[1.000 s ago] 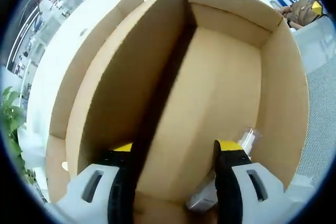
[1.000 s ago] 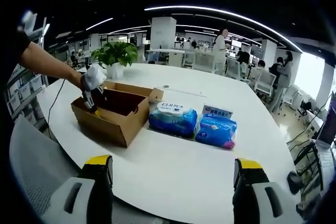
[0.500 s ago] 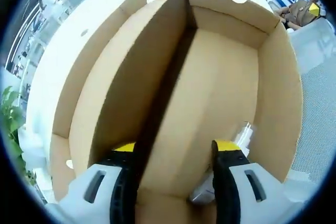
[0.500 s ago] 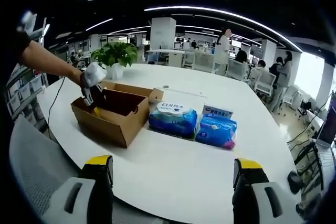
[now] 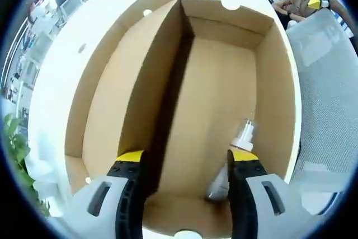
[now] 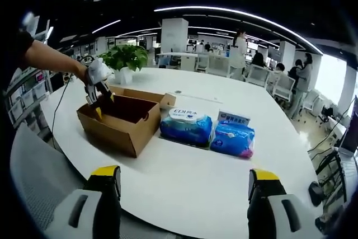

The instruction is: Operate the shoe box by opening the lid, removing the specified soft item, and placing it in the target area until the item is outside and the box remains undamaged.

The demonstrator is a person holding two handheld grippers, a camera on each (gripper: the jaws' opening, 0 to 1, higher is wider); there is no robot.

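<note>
Left gripper [image 5: 184, 163]: its jaws stand wide apart with nothing between them, held over the near end of the open shoe box [image 5: 224, 82]; in the right gripper view this gripper [image 6: 99, 100] hangs at the box's far-left end, held by a person's hand [image 6: 94, 74] on a bare forearm.
Right gripper [image 6: 184, 180]: its jaws stand wide apart with nothing between them, above the near edge of the tabletop [image 6: 184, 177], well apart from the box.
Shoe box: brown cardboard, open at the top; in the left gripper view its bare floor runs away ahead of the jaws, and the lid [image 5: 100, 65] lies folded back past the left jaw. In the right gripper view the box [image 6: 120, 124] sits ahead and to the left of the jaws.
Item in the box: a clear, crinkled plastic thing [image 5: 235, 149] lies on the box floor against the right wall, just beside the tip of the right jaw of the left gripper; what it wraps I cannot tell.
Soft packs: two blue wipe packs [image 6: 186, 127] [image 6: 232, 138] lie side by side on the tabletop, ahead of the right gripper between its jaws, the left one just beside the box.
Plant: a green potted plant [image 6: 124, 57] stands on the tabletop beyond the box.
Chair: a grey mesh seat [image 5: 324, 110] lies past the right wall of the box in the left gripper view.
</note>
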